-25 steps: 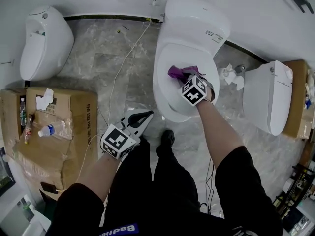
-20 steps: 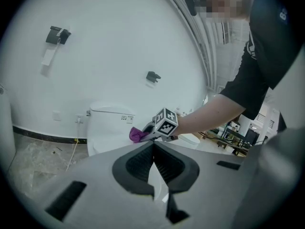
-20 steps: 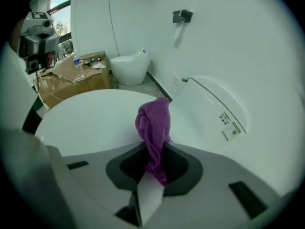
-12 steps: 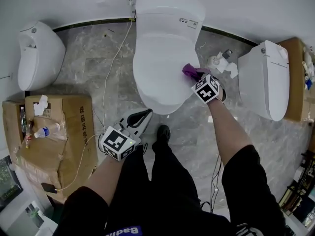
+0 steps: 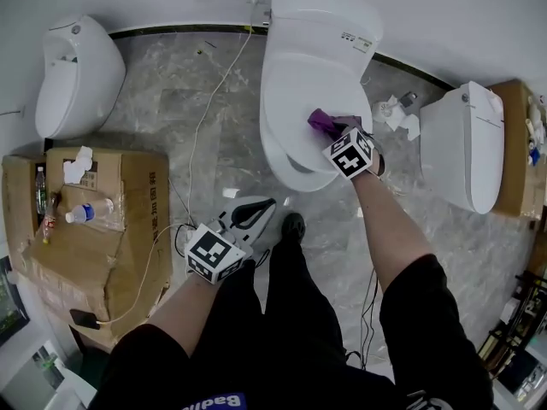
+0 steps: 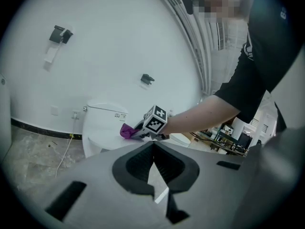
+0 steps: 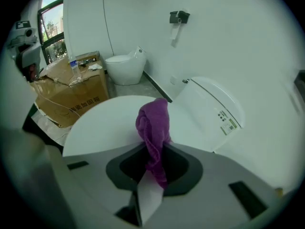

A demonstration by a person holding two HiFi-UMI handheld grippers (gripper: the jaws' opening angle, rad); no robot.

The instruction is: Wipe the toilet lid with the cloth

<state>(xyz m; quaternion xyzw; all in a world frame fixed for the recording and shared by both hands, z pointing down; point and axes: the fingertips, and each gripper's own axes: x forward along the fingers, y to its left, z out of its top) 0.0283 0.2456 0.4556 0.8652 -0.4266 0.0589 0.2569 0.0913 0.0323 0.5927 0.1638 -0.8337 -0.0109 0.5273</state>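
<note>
My right gripper (image 7: 151, 174) is clenched on the crumpled purple terry cloth (image 7: 153, 120). The fabric is pinched between the jaws and its loose bulk bulges out ahead of them. That bulk appears to rest on the closed, glossy white toilet lid (image 7: 100, 123), about mid-lid and slightly toward my right in the head view.

My left gripper (image 6: 153, 162) is closed tight with nothing in it. It is held low over the marbled grey floor (image 5: 188, 118) beside my leg, well apart from the toilet.

Assessment: the cloth is light, soft and limp, so it will fold and trail rather than push. The hold near one end looks adequate, provided a generous wad stays ahead of the jaws to take the pressure. The lid is hard, smooth and probably slippery, so the jaw tips should stay off it.
</note>
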